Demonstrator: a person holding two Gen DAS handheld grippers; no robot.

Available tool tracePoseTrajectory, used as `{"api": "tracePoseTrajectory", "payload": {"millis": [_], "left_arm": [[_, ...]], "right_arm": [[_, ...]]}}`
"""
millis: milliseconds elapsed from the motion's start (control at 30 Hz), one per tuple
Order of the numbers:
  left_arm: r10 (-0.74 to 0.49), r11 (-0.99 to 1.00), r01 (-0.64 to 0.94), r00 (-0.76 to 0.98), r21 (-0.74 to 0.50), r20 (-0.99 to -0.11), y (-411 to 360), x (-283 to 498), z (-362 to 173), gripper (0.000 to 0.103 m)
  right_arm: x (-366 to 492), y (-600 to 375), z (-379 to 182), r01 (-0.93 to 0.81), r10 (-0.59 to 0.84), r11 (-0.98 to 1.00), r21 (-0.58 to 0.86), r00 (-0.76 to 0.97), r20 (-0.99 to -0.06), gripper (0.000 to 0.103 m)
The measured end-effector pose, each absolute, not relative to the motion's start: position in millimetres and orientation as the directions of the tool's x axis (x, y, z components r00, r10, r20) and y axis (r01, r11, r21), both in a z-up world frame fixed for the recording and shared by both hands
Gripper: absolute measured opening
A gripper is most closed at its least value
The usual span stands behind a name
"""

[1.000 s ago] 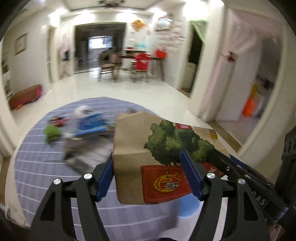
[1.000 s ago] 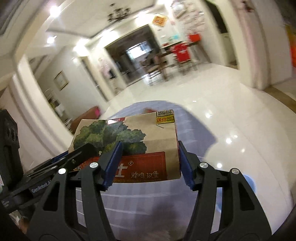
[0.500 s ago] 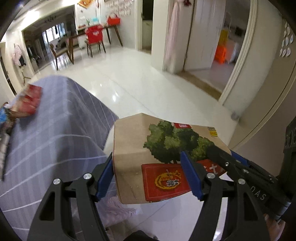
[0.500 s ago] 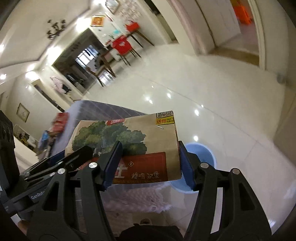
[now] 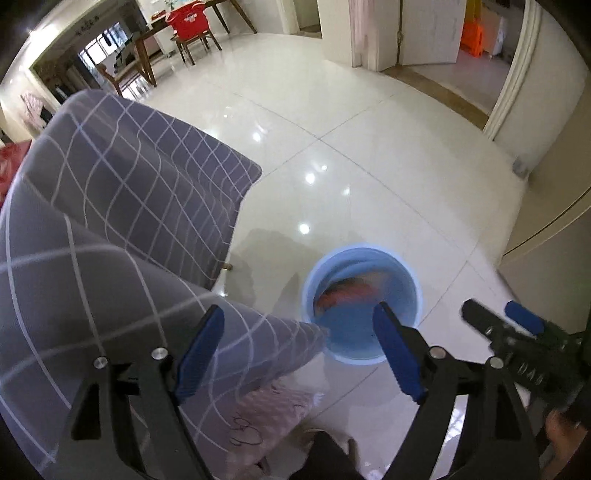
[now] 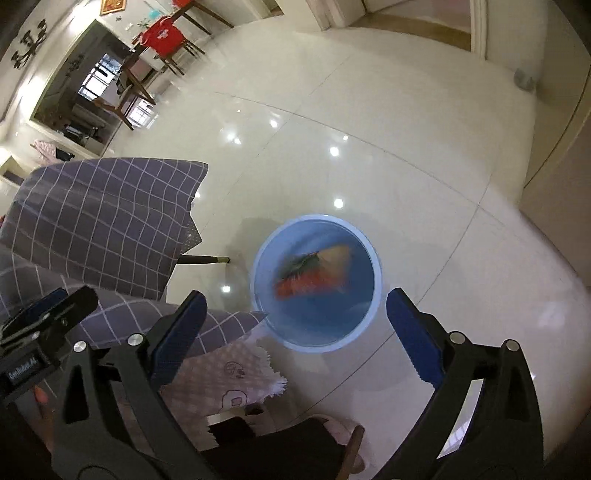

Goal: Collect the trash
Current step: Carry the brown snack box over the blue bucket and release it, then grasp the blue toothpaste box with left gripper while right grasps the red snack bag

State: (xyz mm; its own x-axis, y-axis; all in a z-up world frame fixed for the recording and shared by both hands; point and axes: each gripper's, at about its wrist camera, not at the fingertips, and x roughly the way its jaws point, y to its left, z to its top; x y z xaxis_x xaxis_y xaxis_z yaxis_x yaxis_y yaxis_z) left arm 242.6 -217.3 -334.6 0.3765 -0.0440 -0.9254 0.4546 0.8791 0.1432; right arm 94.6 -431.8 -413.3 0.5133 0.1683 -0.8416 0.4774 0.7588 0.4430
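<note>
A brown cardboard box with a green tree and a red label (image 5: 347,291) (image 6: 314,273) lies blurred inside a round blue bucket (image 5: 413,280) (image 6: 373,258) on the white tiled floor. My left gripper (image 5: 297,314) hangs above the bucket's near-left rim, its jaws opening with nothing between them. My right gripper (image 6: 295,295) hovers over the bucket too, jaws opening wide and empty. Each gripper shows in the other's view: the right gripper (image 5: 502,321) at the right edge, the left gripper (image 6: 48,310) at the left edge.
A table under a grey checked cloth (image 5: 110,192) (image 6: 103,221) stands left of the bucket, one leg (image 6: 203,259) showing. A pink fringed cloth (image 5: 266,417) (image 6: 229,376) and the person's dark clothing lie below me. Glossy floor stretches to a far dining table with red-covered chairs (image 5: 188,22).
Both grippers swung from the table down over the bucket, still holding the box together half a second ago. Both have since let go and the box has dropped into the bucket.
</note>
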Motion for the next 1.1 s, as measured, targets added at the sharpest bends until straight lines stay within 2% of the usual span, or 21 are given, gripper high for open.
{"api": "tracePoseTrajectory", "payload": {"millis": [200,433,633,900,1100], "left_arm": [[-0.035,0.871,0.455,0.435,0.186,-0.900,-212,232,-308,0.081],[-0.119,0.902,0.406,0.556,0.144,-0.823,-178,201,-228,0.081],[-0.123,0.926,0.345,0.660,0.154,-0.741,-125,175,-171,0.084],[-0.099,0.967,0.235,0.711,0.102,-0.696,-37,169,-134,0.084],[-0.013,0.989,0.110,0.736,0.101,-0.677,45,183,-127,0.084]], "right_arm": [[95,-405,-354,0.414,0.125,0.800,0.434,0.593,-0.796,0.096],[82,-385,-271,0.314,0.106,0.832,0.457,0.719,-0.687,0.096],[76,-341,-209,0.200,0.128,0.876,0.440,0.782,-0.610,0.096],[88,-257,-171,0.042,0.212,0.909,0.415,0.809,-0.547,0.096],[119,-185,-161,-0.063,0.269,0.931,0.359,0.782,-0.562,0.096]]}}
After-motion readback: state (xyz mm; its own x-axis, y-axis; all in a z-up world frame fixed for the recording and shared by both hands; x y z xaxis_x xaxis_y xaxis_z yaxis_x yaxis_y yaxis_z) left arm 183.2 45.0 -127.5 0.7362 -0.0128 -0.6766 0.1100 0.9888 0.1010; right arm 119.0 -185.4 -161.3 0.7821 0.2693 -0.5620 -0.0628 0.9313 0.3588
